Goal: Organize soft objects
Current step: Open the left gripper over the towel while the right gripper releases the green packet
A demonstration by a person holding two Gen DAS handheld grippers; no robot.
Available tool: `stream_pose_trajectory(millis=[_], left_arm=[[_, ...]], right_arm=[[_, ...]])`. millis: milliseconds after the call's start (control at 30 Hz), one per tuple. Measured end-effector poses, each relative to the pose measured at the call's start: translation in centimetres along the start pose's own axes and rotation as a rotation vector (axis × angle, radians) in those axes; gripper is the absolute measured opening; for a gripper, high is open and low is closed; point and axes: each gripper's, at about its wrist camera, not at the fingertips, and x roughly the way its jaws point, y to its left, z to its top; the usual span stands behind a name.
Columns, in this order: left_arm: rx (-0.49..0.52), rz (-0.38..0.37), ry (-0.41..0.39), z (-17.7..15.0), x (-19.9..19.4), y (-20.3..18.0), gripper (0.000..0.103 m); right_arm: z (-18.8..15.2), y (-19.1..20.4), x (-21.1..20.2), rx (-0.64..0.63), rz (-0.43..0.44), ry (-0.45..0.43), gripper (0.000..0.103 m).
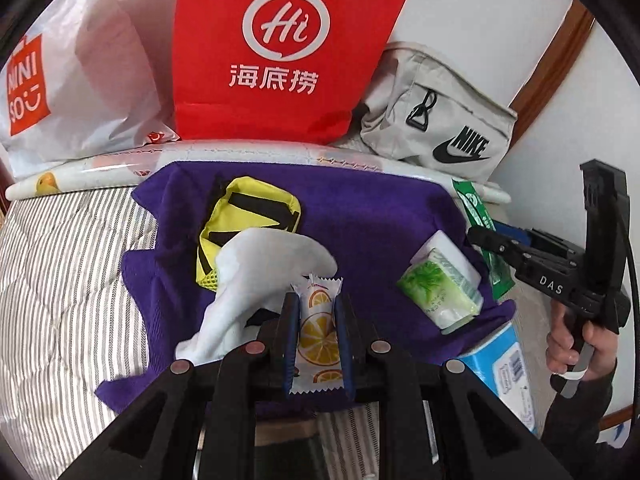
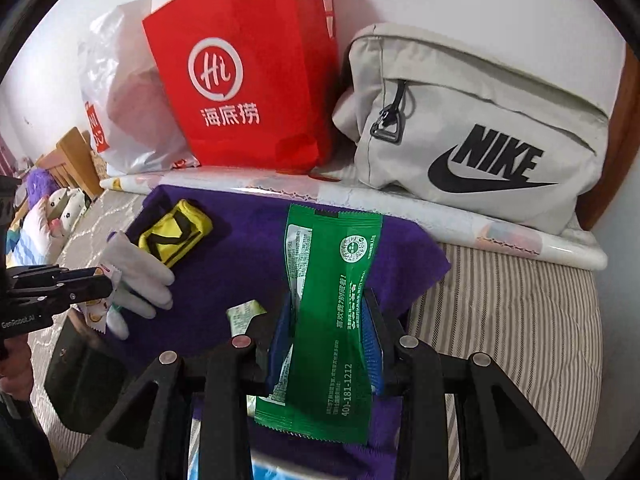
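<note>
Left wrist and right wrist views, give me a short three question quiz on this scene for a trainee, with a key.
1. True or false: the left gripper is shut on the orange-slice sachet.
2. What is the right gripper shut on? A) white glove B) green packet C) yellow pouch
3. What colour is the cloth under the yellow pouch?

Key: 1 true; 2 B, the green packet; 3 purple.
</note>
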Motion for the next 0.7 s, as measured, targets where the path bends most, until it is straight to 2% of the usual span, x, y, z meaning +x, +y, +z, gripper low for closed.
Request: stream_pose_trajectory(millis=[233, 300, 533, 633, 700], left_arm=[[0.002, -0.006, 0.052, 0.3, 2.1, 0.0, 0.018], [0.004, 0.015, 0.063, 0.3, 2.5, 0.0, 0.019], [-0.009, 0.003, 0.079, 0.2, 3.0, 0.5, 0.026], [-0.001, 0.012, 0.073, 0.3, 3.0, 0.4, 0.03], [0.001, -0.001, 0.08, 0.2, 3.0, 0.3, 0.038]], right_arm=[[0.2, -0.2, 2.1, 0.017, 0.033, 0.047, 0.035], [0.1, -0.3, 2.5, 0.025, 0.032, 0.059, 0.035], [0.0, -0.2, 3.2, 0.014, 0.015, 0.078, 0.037], [0.0, -0.3, 3.4, 0.019, 0.016, 0.077, 0.042], [0.1, -0.3, 3.3, 0.022, 0.009, 0.07, 0.052]])
